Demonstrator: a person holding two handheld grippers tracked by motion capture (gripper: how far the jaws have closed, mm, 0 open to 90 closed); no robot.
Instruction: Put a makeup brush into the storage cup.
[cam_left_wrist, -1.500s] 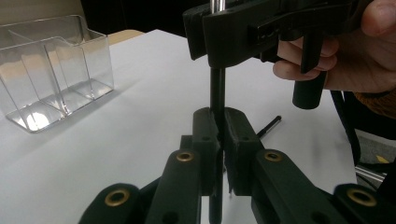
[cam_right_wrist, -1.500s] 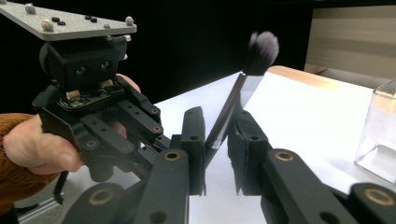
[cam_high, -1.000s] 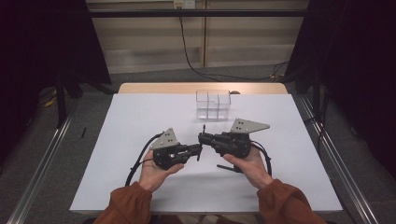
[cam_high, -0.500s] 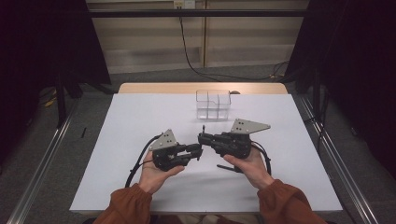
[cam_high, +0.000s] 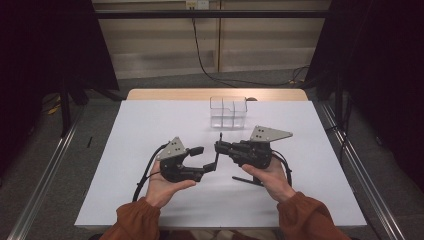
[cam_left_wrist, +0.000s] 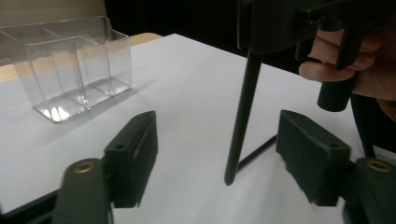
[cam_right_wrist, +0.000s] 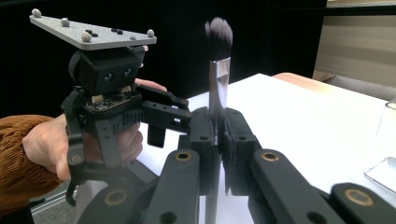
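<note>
- The makeup brush (cam_right_wrist: 218, 70) has a slim black handle, a silvery metal ferrule and a dark bristle tuft with paler tips; it stands upright above the white table (cam_high: 125, 150), near the middle, bristles up and handle end down
- The right gripper (cam_right_wrist: 218, 135) has its jaws clamped tight on the brush around the ferrule and upper handle, and the person's right hand (cam_high: 267, 175) holds it just right of centre
- In the left gripper view the brush's handle (cam_left_wrist: 240, 116) hangs between the spread pads (cam_left_wrist: 133, 154) of the left gripper (cam_high: 202, 162), touching neither, its tip just above the table surface
- The left gripper's jaws have just been opening: a second ago they were closed on the handle, and now they stand wide with the handle free between them
- Both hands sit where they were in the earlier frames, the two grippers facing each other tip to tip
- Farther off, toward the far edge of the table, a clear plastic organizer (cam_high: 228, 111) with several compartments stands upright, well apart from the brush
</note>
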